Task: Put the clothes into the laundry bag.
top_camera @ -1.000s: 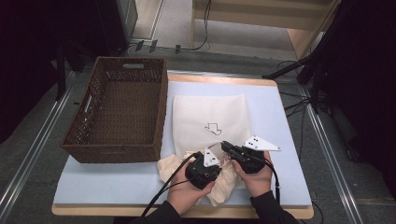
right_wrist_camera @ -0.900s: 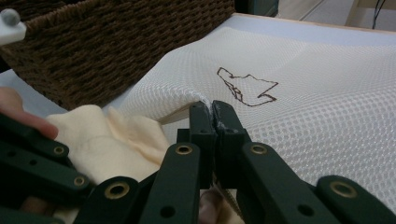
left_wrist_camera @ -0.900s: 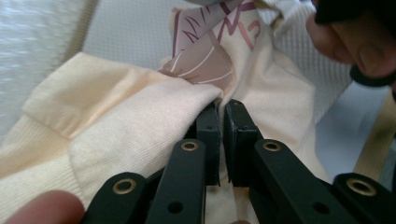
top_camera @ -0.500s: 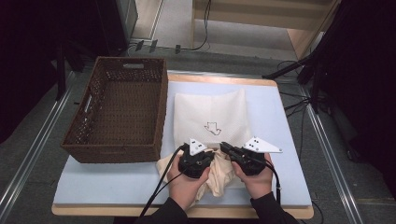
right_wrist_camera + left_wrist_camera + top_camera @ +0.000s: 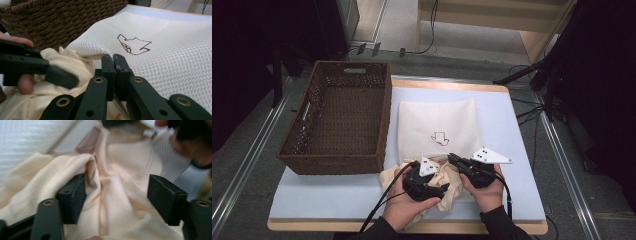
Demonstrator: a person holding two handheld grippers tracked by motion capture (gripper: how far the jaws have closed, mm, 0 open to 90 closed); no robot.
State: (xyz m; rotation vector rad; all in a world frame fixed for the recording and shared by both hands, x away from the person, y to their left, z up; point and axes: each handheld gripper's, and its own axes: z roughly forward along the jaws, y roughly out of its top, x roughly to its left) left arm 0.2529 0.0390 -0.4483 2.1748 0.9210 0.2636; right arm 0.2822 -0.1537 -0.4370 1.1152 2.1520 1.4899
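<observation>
Left hand-held gripper (image 5: 116, 195): jaws spread, straddling crumpled cream cloth (image 5: 112, 202).
Right hand-held gripper (image 5: 114, 65): clenched on mesh bag (image 5: 170, 57) edge.
Cloth: tabletop (image 5: 327, 200), 6 o'clock edge.
Basket (image 5: 339, 120): 9 o'clock.

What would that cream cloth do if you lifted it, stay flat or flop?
Probably flop: the cream cloth already lies in soft folds and creases between the open left tool. It looks thin and knitted, so likely light. It should bunch up when pushed, not slide as one piece.
</observation>
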